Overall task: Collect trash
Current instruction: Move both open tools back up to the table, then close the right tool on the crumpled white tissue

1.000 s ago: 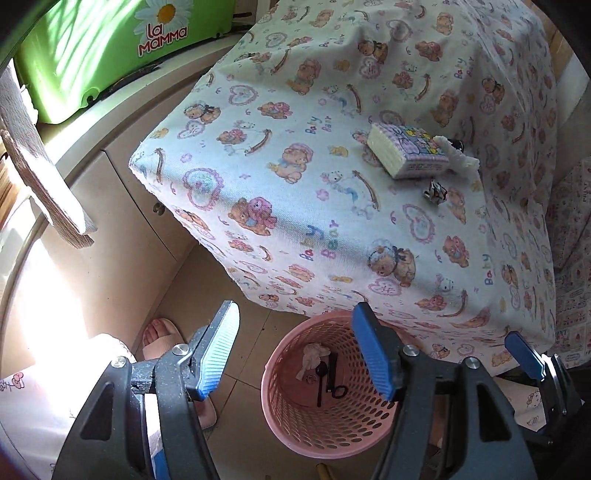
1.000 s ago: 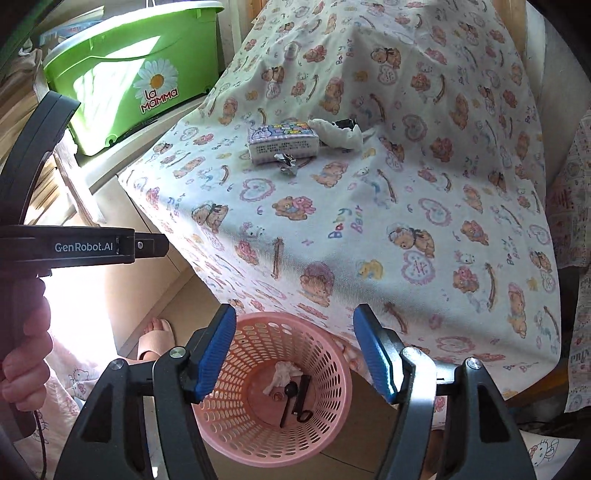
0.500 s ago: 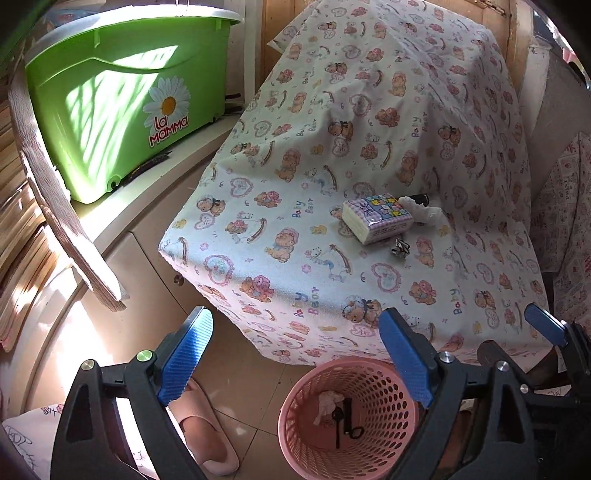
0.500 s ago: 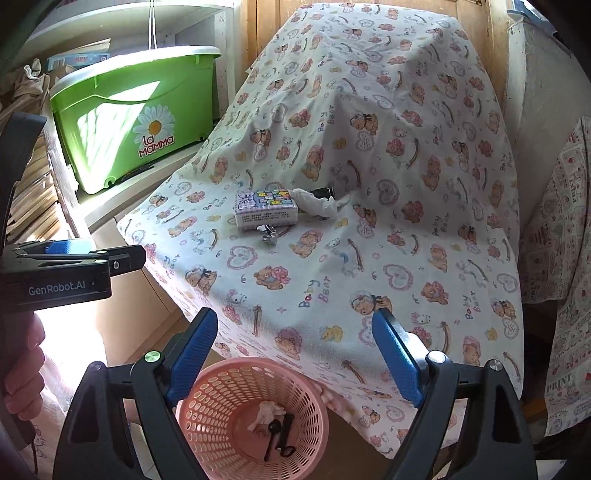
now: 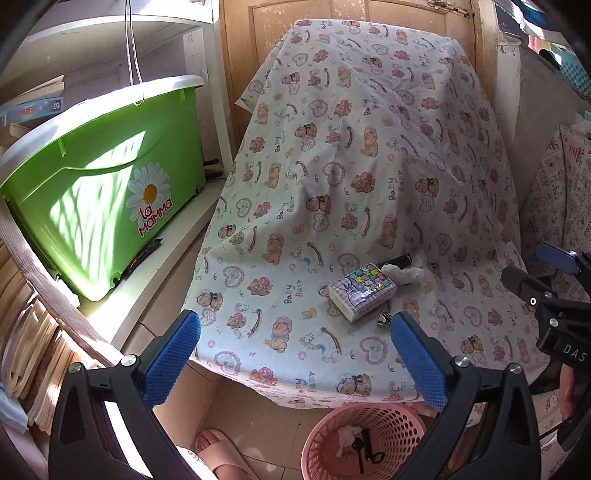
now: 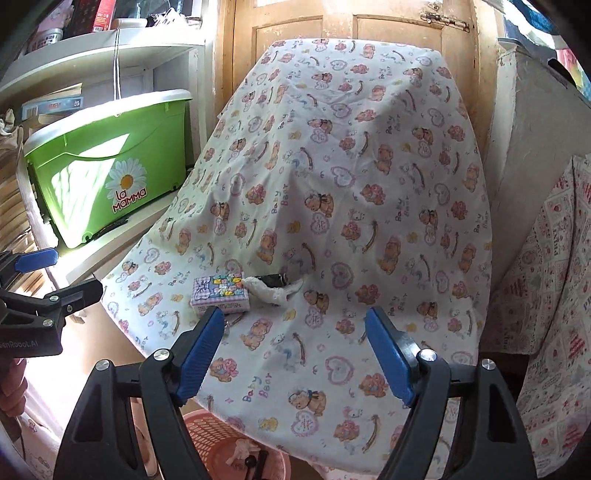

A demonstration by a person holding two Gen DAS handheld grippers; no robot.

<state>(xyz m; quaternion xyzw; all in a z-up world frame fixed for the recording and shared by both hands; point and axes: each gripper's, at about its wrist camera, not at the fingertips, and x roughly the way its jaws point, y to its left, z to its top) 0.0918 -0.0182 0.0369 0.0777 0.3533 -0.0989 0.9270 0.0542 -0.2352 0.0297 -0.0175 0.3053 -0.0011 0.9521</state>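
A pink basket [image 5: 384, 417] stands on the floor below the table's front edge, with a crumpled tissue [image 5: 347, 434] and dark bits inside; it also shows in the right wrist view [image 6: 218, 450]. On the teddy-bear cloth [image 5: 332, 184] lie a tissue pack [image 5: 364, 291], a crumpled white tissue [image 5: 406, 274], a small black object [image 5: 397, 260] and a small metal piece [image 5: 384, 318]. The pack [image 6: 220, 293], tissue [image 6: 271, 290] and black object [image 6: 271, 279] also show in the right wrist view. My left gripper [image 5: 295, 358] is open and empty. My right gripper [image 6: 293, 354] is open and empty.
A green "La Mamma" tub [image 5: 96, 173] sits on a white ledge at left. A wooden door [image 6: 332, 29] stands behind the table. Another patterned cloth [image 6: 546, 277] hangs at right. A foot in a pink slipper [image 5: 218, 454] is on the floor.
Both grippers have risen and tilted up from the basket toward the tabletop. Both jaws have opened wider. The basket has dropped to the bottom of both views.
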